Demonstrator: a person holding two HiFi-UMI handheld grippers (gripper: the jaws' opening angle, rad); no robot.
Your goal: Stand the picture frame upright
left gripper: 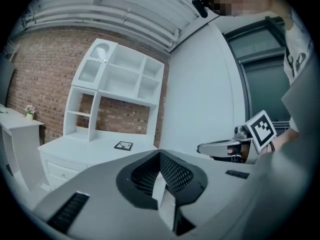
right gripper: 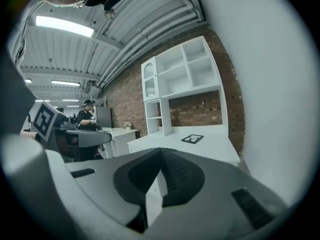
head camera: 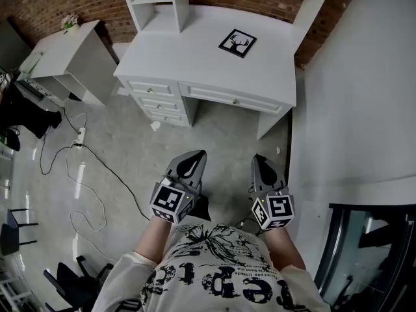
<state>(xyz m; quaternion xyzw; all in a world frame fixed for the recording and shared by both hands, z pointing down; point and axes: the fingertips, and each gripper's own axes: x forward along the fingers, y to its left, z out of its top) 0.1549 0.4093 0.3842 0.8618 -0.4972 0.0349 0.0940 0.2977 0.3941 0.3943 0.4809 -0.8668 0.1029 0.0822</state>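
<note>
Frame (head camera: 237,43), black with a deer print, lies flat on the white surface (head camera: 195,51), toward 1 o'clock in our head view, near the back right corner. We stand on the floor, well apart from it. Our left tool (head camera: 197,155) and right tool (head camera: 259,158) hang side by side near 6 o'clock, each with jaws pressed together on nothing. We judge the task not yet begun. A frame lying flat offers little edge to pinch, so jaws that close too early could shove it across the smooth top toward the shelf (head camera: 179,2) at 12 o'clock. Once raised, it may topple if its back prop, which we cannot see, is folded.
</note>
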